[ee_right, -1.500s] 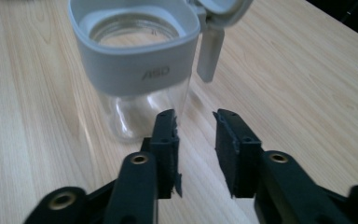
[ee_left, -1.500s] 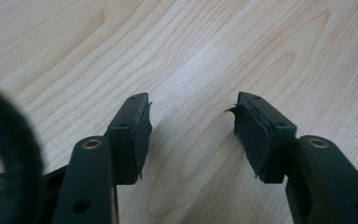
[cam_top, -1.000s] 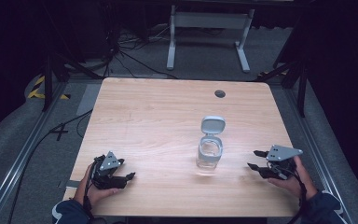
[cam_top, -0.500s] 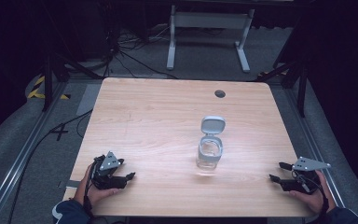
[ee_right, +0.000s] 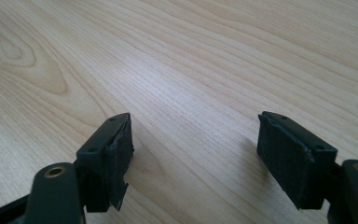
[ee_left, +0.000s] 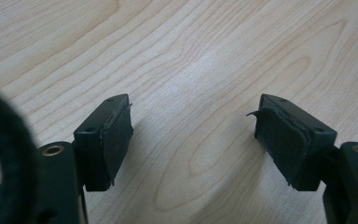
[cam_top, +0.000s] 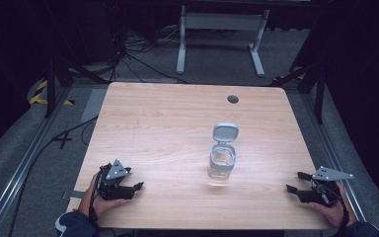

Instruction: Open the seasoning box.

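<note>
Both my grippers, left [cam_top: 134, 186] & right [cam_top: 295, 181], rest w/ jaws apart, empty; next prob. reach for clear jar [cam_top: 222, 162], lid flipped up.

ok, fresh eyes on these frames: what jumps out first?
The clear jar standing alone near the middle of the wooden table, its grey hinged lid flipped open toward the far side. Then the two hand-held grippers at the near edge, left gripper and right gripper, both with jaws wide apart, holding nothing and well clear of the jar.
</note>
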Available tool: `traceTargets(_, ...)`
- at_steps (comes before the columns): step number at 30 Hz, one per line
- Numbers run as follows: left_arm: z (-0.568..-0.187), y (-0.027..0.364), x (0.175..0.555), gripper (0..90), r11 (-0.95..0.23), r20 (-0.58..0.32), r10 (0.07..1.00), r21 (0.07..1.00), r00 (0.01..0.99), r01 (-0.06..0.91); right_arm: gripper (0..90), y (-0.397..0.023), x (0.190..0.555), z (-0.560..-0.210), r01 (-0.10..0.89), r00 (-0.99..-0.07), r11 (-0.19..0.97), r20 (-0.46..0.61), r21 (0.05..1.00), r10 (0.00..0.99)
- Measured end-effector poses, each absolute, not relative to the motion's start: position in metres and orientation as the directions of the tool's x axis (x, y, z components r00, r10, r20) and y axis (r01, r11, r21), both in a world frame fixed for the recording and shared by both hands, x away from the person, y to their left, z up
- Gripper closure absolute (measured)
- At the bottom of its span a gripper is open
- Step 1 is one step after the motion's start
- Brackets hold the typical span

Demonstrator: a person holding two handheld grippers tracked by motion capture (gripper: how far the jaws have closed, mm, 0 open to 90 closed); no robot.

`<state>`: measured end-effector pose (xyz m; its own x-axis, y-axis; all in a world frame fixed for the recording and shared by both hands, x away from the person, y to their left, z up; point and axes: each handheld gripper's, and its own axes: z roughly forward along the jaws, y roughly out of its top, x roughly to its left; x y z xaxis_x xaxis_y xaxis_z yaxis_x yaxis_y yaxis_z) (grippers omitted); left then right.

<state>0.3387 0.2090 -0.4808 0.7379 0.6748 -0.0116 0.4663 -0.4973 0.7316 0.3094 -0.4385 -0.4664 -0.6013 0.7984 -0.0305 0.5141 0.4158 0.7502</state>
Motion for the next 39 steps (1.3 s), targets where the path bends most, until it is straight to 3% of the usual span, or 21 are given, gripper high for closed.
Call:
traceTargets(21, -0.4806, 0.2086, 0.3387, 26.6, -0.494, -0.012, 0.683, 0.729, 0.731, 0.473, 26.2, -0.4381, 0.3106, -0.4663, 0.515, -0.603, 0.416, -0.028, 0.749, 0.797)
traceTargets(39, -0.4811, 0.2076, 0.3412, 18.6, -0.482, -0.015, 0.705, 0.723, 0.709, 0.495, 25.7, -0.4380, 0.3109, -0.4664, 0.514, -0.602, 0.416, -0.030, 0.750, 0.798)
